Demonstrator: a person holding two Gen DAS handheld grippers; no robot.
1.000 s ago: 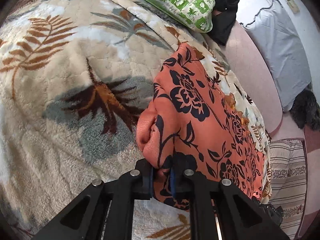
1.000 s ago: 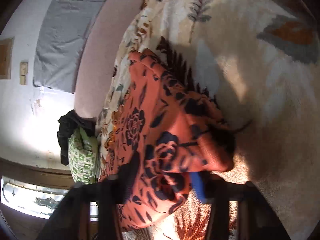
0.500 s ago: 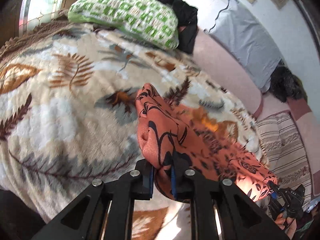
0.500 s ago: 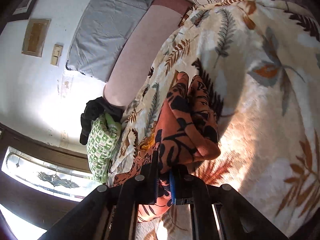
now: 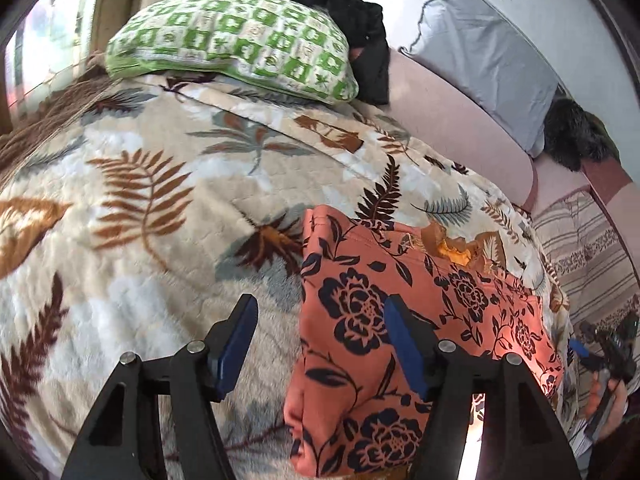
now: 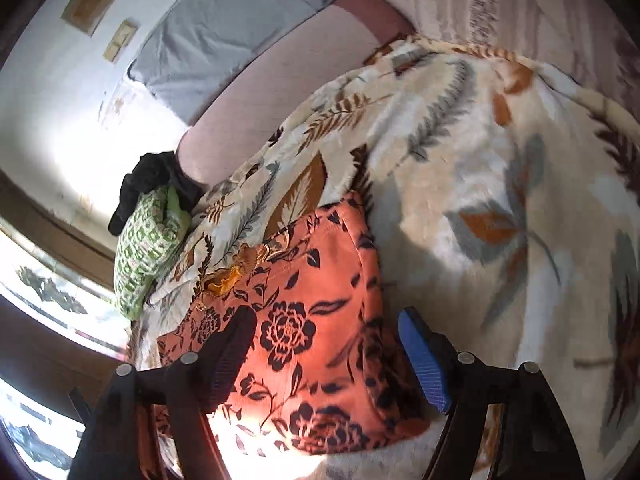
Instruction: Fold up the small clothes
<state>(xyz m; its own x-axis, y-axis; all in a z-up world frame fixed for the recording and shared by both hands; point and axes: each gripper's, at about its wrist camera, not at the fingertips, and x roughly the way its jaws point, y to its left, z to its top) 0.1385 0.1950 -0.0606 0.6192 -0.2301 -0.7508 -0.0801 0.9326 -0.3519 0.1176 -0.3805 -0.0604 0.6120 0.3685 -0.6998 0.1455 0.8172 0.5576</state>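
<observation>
The left gripper (image 5: 320, 340) now stands with its jaws spread wide and nothing between them, where a second ago they were pinched on a bunched edge of the orange floral garment (image 5: 400, 320); the right gripper (image 6: 328, 350) has done the same, its blue pads (image 6: 424, 360) apart and clear of the cloth it was clamping half a second back. Both have let go at once, and the garment, which hung lifted and gathered between them, now lies flat on the leaf-patterned blanket (image 5: 140, 208) as a tidy, roughly rectangular panel with a rounded folded edge toward the left gripper. From the right wrist view it (image 6: 320, 320) sits directly under and between the open fingers, its near corner in a patch of sunlight. I judge that one fold has just been laid down and released, so this piece is either finished or ready for another halving; the edges look fairly even, though a rumpled orange scrap at its far edge (image 5: 452, 246) may be an untucked part or a second fabric, and I cannot tell which. Farther out, a green-checked pillow (image 5: 240, 44) lies at the head of the bed with a black garment (image 5: 352, 16) behind it, well apart from the work.
</observation>
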